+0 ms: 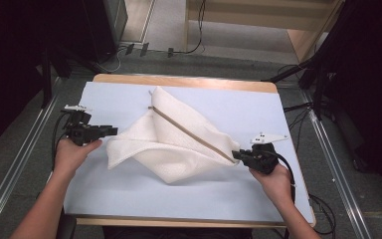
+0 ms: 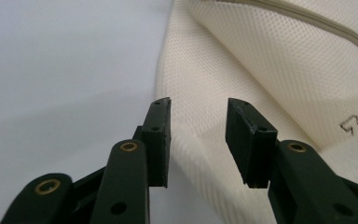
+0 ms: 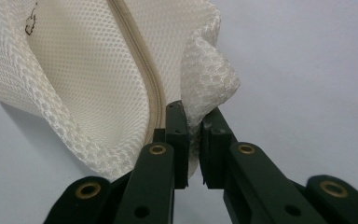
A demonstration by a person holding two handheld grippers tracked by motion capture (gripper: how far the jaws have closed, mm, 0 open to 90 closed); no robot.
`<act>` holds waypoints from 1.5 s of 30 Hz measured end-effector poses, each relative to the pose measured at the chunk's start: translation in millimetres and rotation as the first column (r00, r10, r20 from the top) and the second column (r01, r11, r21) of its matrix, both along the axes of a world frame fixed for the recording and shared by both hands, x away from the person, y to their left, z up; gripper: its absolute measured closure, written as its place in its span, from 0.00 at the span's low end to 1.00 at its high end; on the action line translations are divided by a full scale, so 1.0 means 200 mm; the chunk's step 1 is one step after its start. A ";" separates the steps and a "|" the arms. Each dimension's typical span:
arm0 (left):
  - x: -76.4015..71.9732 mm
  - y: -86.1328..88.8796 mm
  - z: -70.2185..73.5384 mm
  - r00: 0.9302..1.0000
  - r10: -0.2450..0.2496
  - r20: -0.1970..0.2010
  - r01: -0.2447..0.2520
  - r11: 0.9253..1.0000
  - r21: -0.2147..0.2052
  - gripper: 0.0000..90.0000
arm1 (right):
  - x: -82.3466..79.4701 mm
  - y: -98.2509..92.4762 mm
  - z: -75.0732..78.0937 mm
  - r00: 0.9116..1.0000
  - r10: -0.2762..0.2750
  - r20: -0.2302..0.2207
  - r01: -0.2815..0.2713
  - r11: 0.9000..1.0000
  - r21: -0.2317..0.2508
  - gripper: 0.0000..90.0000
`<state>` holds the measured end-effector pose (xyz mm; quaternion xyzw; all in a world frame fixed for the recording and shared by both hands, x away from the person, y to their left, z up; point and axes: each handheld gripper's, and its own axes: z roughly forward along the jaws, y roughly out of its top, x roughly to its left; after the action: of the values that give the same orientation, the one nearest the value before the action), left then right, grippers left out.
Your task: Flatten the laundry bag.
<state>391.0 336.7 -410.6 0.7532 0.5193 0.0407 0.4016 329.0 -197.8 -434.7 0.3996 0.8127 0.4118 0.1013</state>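
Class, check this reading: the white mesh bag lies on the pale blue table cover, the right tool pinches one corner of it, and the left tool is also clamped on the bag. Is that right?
Not quite. The left tool is not clamped: the left gripper view shows its jaws apart, with the mesh bag beyond them, ungripped. The rest stands: the right tool pinches a corner, and the bag lies on the table cover.

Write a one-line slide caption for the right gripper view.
Right gripper pinching a corner of the white mesh bag.
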 end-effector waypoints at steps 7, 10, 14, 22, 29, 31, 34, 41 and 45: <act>0.17 -0.08 -0.09 1.000 -0.005 -0.005 0.006 0.998 0.066 0.68 | -0.01 -0.01 -0.03 1.000 -0.006 -0.028 0.006 1.000 0.022 0.94; 0.21 -0.10 -0.12 1.000 -0.008 -0.009 0.008 0.998 0.055 0.67 | -0.01 -0.02 -0.04 0.999 -0.013 -0.036 0.014 0.999 0.029 0.94; 0.23 -0.13 -0.18 0.999 -0.023 -0.034 0.026 0.995 0.092 0.66 | -0.02 -0.01 -0.04 1.000 -0.008 -0.030 0.009 0.999 0.031 0.94; 0.24 -0.15 -0.22 0.998 -0.038 -0.054 0.041 0.998 0.053 0.75 | -0.01 -0.01 -0.07 0.999 -0.013 -0.035 0.014 1.000 0.025 0.93; 0.24 -0.17 -0.22 0.995 -0.065 -0.079 0.071 0.995 0.075 1.00 | 0.01 0.01 -0.07 0.999 -0.020 -0.033 0.021 0.999 0.025 0.93; 0.24 -0.15 -0.19 0.997 -0.032 -0.067 0.035 0.998 0.046 1.00 | 0.01 0.00 -0.06 0.999 -0.024 -0.030 0.025 0.999 0.026 0.94; 0.23 -0.09 -0.13 0.999 0.026 -0.019 -0.025 1.000 0.007 1.00 | 0.01 -0.02 -0.05 1.000 -0.029 -0.007 0.029 0.999 0.040 0.94; 0.13 0.05 -0.02 0.986 0.153 0.071 -0.151 0.988 -0.039 1.00 | -0.04 0.00 -0.01 0.999 -0.025 0.019 0.024 0.999 0.042 0.94; 0.08 0.13 -0.03 0.983 0.178 0.050 -0.176 0.983 -0.046 1.00 | -0.08 0.02 0.00 1.000 0.001 0.018 -0.002 1.000 0.026 0.94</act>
<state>407.5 361.8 -416.4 0.6941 0.5741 0.0857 0.4258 312.3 -194.3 -434.8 0.3966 0.8066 0.4261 0.1030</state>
